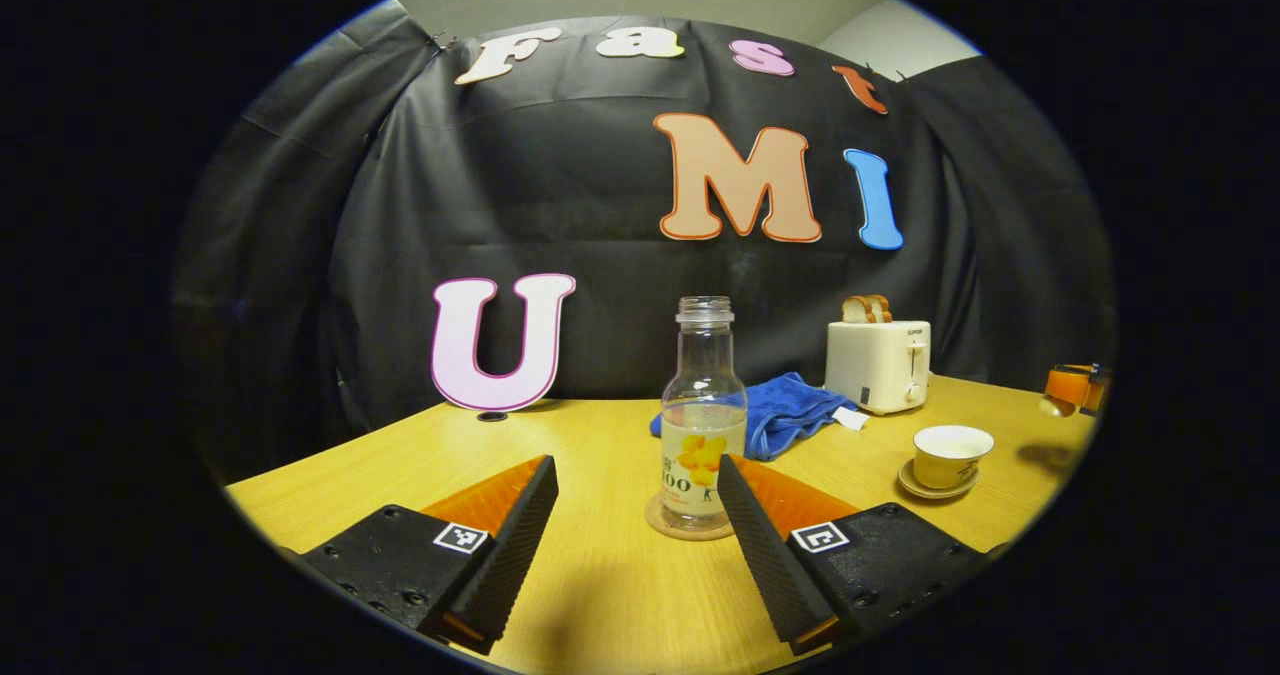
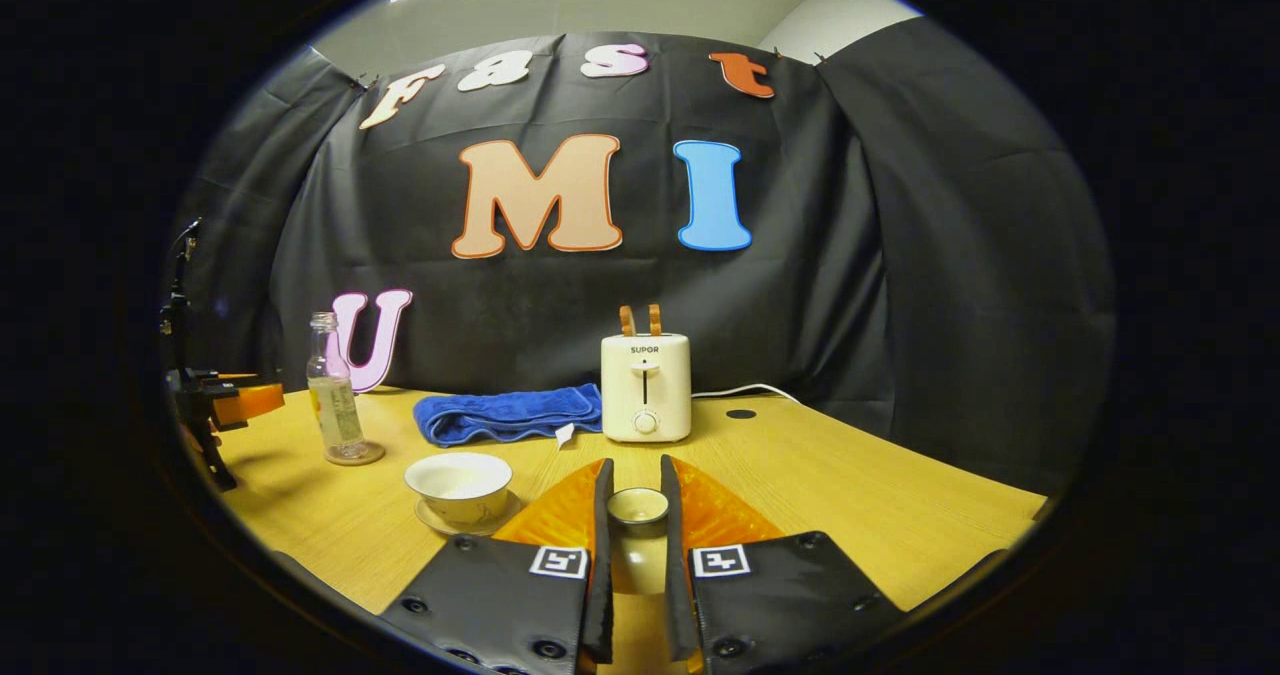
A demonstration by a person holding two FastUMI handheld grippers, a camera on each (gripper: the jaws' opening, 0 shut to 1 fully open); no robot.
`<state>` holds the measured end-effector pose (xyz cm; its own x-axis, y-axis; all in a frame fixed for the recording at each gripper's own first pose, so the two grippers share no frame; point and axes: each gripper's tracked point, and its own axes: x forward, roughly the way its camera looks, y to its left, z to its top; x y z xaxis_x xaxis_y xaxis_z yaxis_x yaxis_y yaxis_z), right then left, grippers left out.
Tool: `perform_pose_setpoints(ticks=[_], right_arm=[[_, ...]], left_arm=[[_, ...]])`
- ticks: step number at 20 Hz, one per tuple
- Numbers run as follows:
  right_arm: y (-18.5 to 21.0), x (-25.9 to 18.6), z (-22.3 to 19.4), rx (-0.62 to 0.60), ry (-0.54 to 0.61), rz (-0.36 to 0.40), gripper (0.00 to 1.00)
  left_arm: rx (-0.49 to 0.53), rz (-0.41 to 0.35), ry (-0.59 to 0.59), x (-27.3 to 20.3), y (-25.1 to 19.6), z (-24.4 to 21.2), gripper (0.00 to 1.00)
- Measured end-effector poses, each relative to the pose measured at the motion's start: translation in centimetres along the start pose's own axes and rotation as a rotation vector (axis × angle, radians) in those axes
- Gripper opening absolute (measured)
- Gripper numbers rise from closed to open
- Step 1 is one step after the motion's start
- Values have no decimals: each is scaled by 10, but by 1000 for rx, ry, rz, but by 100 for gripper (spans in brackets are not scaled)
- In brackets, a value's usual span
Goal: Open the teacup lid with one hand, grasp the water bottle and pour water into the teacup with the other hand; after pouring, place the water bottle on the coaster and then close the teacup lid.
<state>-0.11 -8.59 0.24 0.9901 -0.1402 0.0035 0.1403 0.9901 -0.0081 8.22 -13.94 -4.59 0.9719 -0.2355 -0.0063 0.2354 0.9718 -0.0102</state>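
A clear capless water bottle [image 1: 703, 425] with some water in it stands on a round coaster [image 1: 665, 527]. My left gripper [image 1: 635, 475] is open, its fingertips just short of the bottle on either side, not touching it. The white teacup [image 1: 950, 453] sits uncovered on its saucer to the right. In the right gripper view, my right gripper [image 2: 637, 490] is shut on the small round teacup lid [image 2: 638, 505], held above the table to the right of the open teacup [image 2: 460, 485]. The bottle [image 2: 335, 395] and the left gripper [image 2: 220, 405] are at the far left.
A white toaster [image 2: 645, 385] with two slices of toast stands at the back of the wooden table [image 2: 850, 495], its cord trailing right. A blue cloth [image 2: 510, 415] lies beside it, behind the teacup. The right gripper [image 1: 1070, 385] shows at the far right edge of the left gripper view.
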Motion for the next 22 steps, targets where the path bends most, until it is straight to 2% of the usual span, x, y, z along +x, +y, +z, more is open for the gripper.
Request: perform_pose_setpoints(ticks=[5,19,22], right_arm=[[26,9,-2,1,5,59,24],[122,51,-7,11,22,300,24],[133,63,-10,11,30,320,24]], left_arm=[[3,60,-2,-15,16,0,93],[2,66,1,-15,16,0,94],[3,50,0,-18,13,0,94]])
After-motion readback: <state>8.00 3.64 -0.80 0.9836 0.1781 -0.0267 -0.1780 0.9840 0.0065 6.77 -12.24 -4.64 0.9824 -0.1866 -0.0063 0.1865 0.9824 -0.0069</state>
